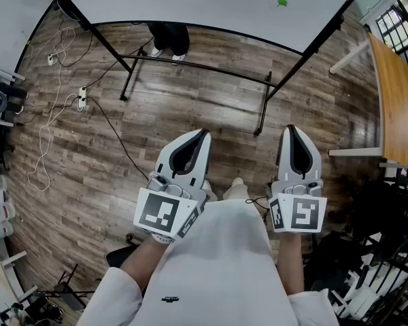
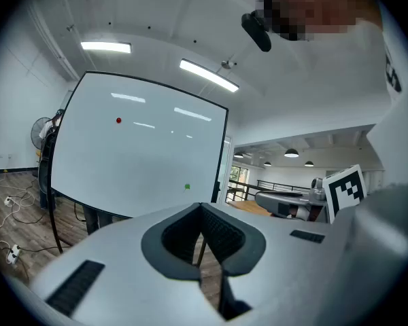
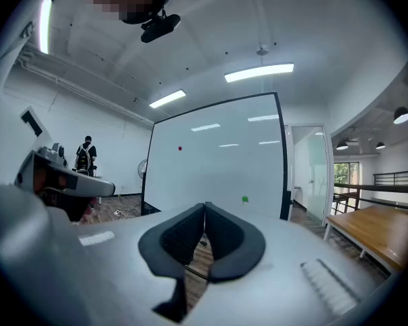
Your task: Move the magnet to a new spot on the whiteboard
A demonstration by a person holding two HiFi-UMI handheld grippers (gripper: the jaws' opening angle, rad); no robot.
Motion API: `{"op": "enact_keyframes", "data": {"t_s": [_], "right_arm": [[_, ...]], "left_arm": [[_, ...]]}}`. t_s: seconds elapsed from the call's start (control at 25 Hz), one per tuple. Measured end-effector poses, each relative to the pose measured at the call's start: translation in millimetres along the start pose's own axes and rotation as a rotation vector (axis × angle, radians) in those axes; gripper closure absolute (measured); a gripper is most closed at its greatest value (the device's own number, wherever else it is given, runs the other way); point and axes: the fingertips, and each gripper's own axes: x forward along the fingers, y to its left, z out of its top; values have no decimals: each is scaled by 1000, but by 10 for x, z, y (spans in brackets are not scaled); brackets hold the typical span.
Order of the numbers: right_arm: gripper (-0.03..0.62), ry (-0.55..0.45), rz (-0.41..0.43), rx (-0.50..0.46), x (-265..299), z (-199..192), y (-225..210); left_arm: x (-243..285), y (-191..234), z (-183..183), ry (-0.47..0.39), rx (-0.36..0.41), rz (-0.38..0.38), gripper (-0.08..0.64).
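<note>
A: How do the jaws stand?

B: Both pairs are closed, with the pads meeting at the tips and nothing between them. The left gripper (image 2: 201,208) and the right gripper (image 3: 205,206) are held about level, side by side in front of the person.

A: And the magnet?

B: It is on the whiteboard (image 3: 217,161), well apart from both grippers, with bare floor (image 1: 190,107) between. There are two. A green magnet (image 3: 245,199) sits low on the board, at 1 o'clock from the right jaw tips in the right gripper view. A red magnet (image 3: 180,148) sits higher, at 11 o'clock. The task does not say which one; green lies nearer the right gripper's line.

A: So the step in hand is the approach?

B: I judge so; nothing is gripped yet. To do it well, walk in and open the right jaws before reaching the board. Keep the gripper level and square to the board face. Centre the magnet between the pads so they close on its sides and do not scrape the board. Then pull straight off, not sideways, since a magnet that slides can slip out of the pads.

A: Which way does it point? Any long axis?

B: Too small to tell. Each shows as a small dot. Green has a faint tail toward 7 o'clock, but I cannot say whether that is shape or shadow. My guess is that it stands out from the board toward the person.
</note>
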Motion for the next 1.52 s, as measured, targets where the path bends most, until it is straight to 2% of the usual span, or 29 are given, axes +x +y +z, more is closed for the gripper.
{"op": "enact_keyframes", "data": {"t_s": [0.4, 0.8, 0.96, 1.2, 1.52], "right_arm": [[583, -15, 23, 32, -401, 11, -451], [583, -29, 54, 80, -492, -55, -930], [583, -46, 69, 77, -443, -98, -1137], [583, -55, 93, 99, -349, -178, -1147], [583, -41, 84, 63, 534, -191, -1113]], "left_arm": [[122, -605, -33, 10, 10, 19, 554], [442, -1056, -59, 37, 41, 42, 554], [588, -1187, -41, 21, 63, 51, 554], [727, -1192, -98, 24, 61, 54, 554], [1252, -445, 33, 1, 24, 60, 554]]}}
